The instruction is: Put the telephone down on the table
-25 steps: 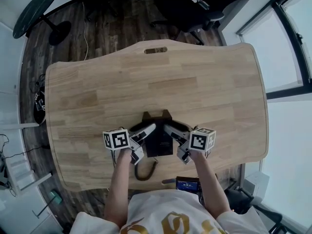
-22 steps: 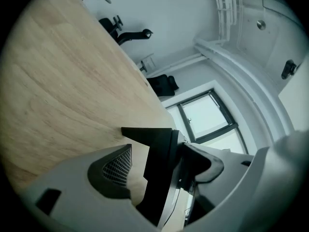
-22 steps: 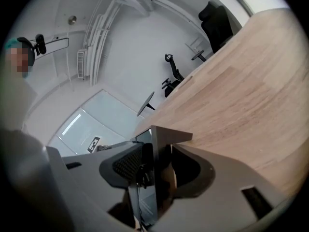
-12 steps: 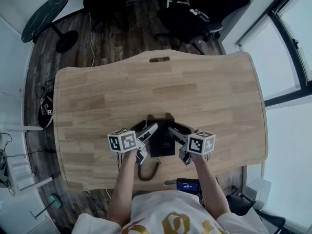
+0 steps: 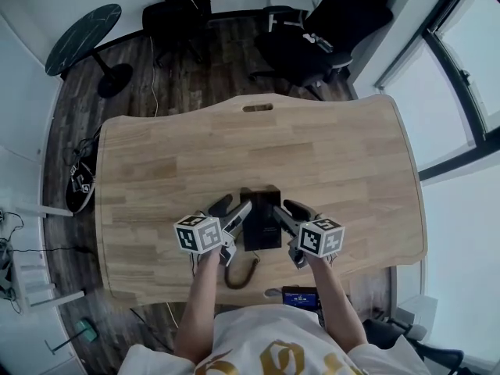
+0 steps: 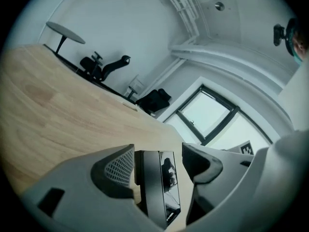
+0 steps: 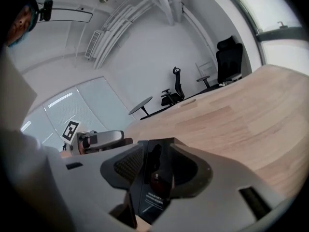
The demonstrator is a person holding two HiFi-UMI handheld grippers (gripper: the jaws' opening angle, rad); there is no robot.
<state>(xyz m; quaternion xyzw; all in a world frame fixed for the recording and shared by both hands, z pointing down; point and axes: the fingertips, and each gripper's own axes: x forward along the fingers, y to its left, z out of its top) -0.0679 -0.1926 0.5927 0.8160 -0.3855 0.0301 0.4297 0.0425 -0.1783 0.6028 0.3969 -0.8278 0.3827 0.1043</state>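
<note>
A black telephone (image 5: 262, 219) sits at the near middle of the wooden table (image 5: 172, 162), and its coiled cord (image 5: 242, 273) hangs toward the front edge. My left gripper (image 5: 234, 208) clasps its left side and my right gripper (image 5: 287, 208) its right side. In the left gripper view the telephone (image 6: 157, 187) shows edge-on, filling the gap between the jaws of the left gripper (image 6: 158, 153). In the right gripper view the right gripper (image 7: 157, 151) is closing its jaws, with the telephone (image 7: 154, 178) between the pads and touching them. I cannot tell whether the telephone's base still touches the table.
Black office chairs (image 5: 320, 30) stand beyond the table's far edge and a round black side table (image 5: 82, 30) at the far left. A small dark device (image 5: 301, 295) sits by the person's body under the front edge. Windows run along the right.
Both grippers have rolled and risen a little while staying on the telephone's sides. The head view has pulled back, so more floor and chairs show beyond the table.
</note>
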